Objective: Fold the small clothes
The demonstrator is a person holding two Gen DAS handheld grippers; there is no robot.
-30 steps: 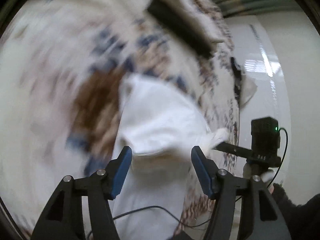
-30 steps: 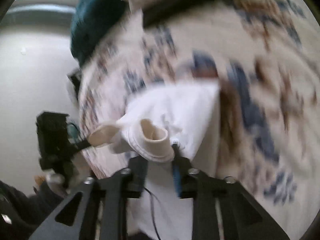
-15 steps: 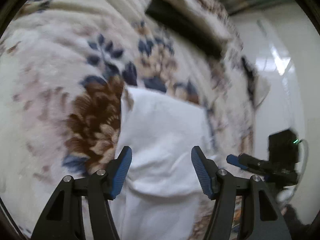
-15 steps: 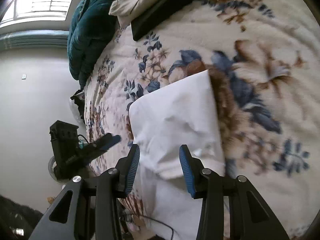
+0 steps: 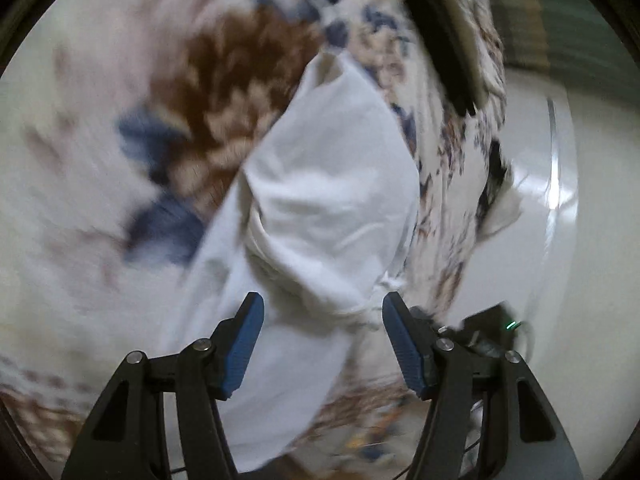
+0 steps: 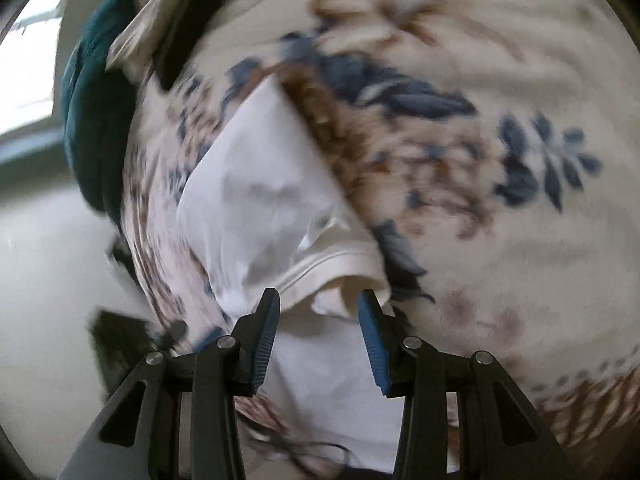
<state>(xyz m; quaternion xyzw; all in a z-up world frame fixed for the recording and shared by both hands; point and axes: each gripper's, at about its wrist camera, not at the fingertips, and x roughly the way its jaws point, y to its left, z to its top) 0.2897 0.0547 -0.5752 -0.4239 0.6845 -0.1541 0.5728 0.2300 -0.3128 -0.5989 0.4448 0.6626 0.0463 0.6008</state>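
Each black hand-held gripper (image 5: 322, 340) carries ribbed blue pads (image 5: 244, 346), silver screws.

We see a soft matt white cloth garment (image 5: 328, 200) on a fuzzy floral blanket (image 6: 500, 100); the ribbed blue pads (image 5: 244, 344) look rubbery.

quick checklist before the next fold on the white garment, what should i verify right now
1. Left gripper open, nothing between its fingers: ok.
2. Right gripper open, fingers either side of the ribbed hem: ok.
3. White garment lying on the floral blanket, not hanging off the edge: ok.
4. Folded layer flat and smooth: not ok, it is puckered and the hem gapes near the right gripper.
5. Edges of the layers lined up: cannot tell, both views are blurred.
6. Black flat object clear of the garment: ok.
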